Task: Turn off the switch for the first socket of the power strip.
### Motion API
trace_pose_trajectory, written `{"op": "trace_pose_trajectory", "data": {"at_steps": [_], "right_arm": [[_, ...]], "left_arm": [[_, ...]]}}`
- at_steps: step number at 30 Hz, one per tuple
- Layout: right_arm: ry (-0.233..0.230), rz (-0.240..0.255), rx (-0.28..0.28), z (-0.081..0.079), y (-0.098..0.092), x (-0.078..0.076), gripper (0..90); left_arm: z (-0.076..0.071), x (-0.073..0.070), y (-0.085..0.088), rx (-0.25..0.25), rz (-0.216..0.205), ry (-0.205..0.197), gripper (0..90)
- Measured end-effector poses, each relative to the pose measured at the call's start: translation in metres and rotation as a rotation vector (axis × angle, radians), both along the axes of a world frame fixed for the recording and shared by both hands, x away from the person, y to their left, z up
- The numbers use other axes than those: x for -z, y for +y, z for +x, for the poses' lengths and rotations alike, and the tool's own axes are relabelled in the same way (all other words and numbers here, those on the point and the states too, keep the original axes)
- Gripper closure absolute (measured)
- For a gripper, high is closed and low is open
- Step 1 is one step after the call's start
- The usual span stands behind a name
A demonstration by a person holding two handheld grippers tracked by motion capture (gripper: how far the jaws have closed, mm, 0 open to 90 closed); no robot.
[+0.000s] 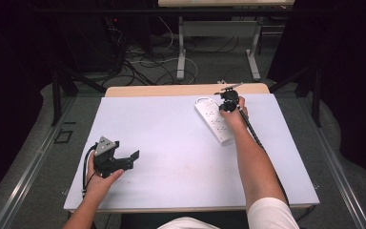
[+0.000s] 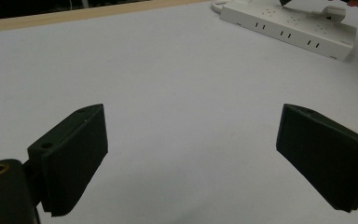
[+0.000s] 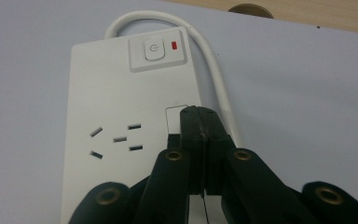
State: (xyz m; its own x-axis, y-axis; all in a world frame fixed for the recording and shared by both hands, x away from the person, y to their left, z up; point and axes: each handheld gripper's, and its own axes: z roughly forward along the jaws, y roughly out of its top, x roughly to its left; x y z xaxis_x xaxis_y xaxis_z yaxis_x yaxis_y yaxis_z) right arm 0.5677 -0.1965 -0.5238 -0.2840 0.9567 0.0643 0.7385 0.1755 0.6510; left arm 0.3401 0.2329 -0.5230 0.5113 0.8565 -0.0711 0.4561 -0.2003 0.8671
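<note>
White power strip (image 1: 214, 119) lying diagonally on white table cover (image 1: 171, 143), far right part. Right gripper (image 1: 228, 101) hovering over strip's far end, jaws pressed together, nothing between them. Right gripper view revealing detail lost from above: power button (image 3: 153, 49), red indicator (image 3: 174, 45), cable (image 3: 214, 70) looping round the end; tips possibly touching casing, hard telling. Left gripper (image 1: 132, 158) resting near left, jaws gaping wide, well apart from strip.

White-topped table (image 1: 171, 143) with a white power strip (image 1: 214, 120)
</note>
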Motion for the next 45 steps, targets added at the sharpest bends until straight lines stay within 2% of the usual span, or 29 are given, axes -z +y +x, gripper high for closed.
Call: {"op": "trace_pose_trajectory", "data": {"at_steps": [7, 8, 18, 21, 22, 23, 26, 27, 28, 32, 36, 37, 38, 45], "right_arm": [[0.006, -0.007, -0.006, -0.0006, 0.0011, 0.0003, 90.0], [0.019, -0.013, 0.003, -0.0009, 0.0021, 0.0011, 90.0], [0.008, -0.011, -0.001, -0.0021, 0.0005, 0.0019, 90.0], [0.005, 0.018, 0.004, -0.0022, 0.0014, 0.0020, 90.0], [0.004, 0.004, 0.002, -0.0021, 0.0005, 0.0021, 90.0], [0.005, 0.019, 0.003, -0.0022, 0.0014, 0.0019, 90.0], [0.006, 0.019, 0.004, -0.0022, 0.0016, 0.0018, 90.0], [0.006, 0.018, 0.004, -0.0022, 0.0016, 0.0018, 90.0], [0.005, -0.008, -0.003, -0.0020, -0.0001, 0.0021, 90.0], [0.006, -0.008, -0.004, -0.0018, -0.0004, 0.0019, 90.0], [0.008, 0.022, 0.005, -0.0021, 0.0014, 0.0016, 89.7], [0.009, -0.002, -0.001, -0.0021, 0.0000, 0.0016, 89.2], [0.009, -0.005, -0.004, -0.0022, -0.0001, 0.0015, 88.9], [0.026, 0.003, 0.006, -0.0040, 0.0024, -0.0004, 87.9]], "left_arm": [[0.0001, 0.0000, 0.0001, 0.001, 0.001, -0.002, 9.1], [0.0001, 0.0000, 0.0001, 0.001, 0.001, -0.002, 9.1], [0.0003, 0.0000, -0.0007, 0.002, 0.002, -0.003, 9.1], [0.0005, 0.0001, -0.0007, 0.003, 0.003, -0.003, 9.1], [0.0005, 0.0001, -0.0008, 0.002, 0.002, -0.003, 9.1], [0.0005, 0.0001, -0.0007, 0.003, 0.002, -0.003, 9.1], [0.0003, 0.0000, -0.0006, 0.001, 0.001, -0.002, 9.1], [0.0004, 0.0000, -0.0005, 0.001, 0.001, -0.002, 9.1], [0.0004, 0.0000, -0.0005, 0.001, 0.001, -0.001, 9.1], [0.0006, 0.0002, -0.0005, 0.000, 0.000, -0.001, 9.1], [0.0008, 0.0003, -0.0003, -0.001, 0.001, 0.001, 9.1], [0.0008, 0.0002, -0.0002, -0.002, 0.001, 0.001, 9.2], [0.0008, 0.0002, -0.0001, -0.002, 0.001, 0.000, 9.2], [0.0005, 0.0003, -0.0005, -0.003, -0.001, 0.000, 9.2]]}}
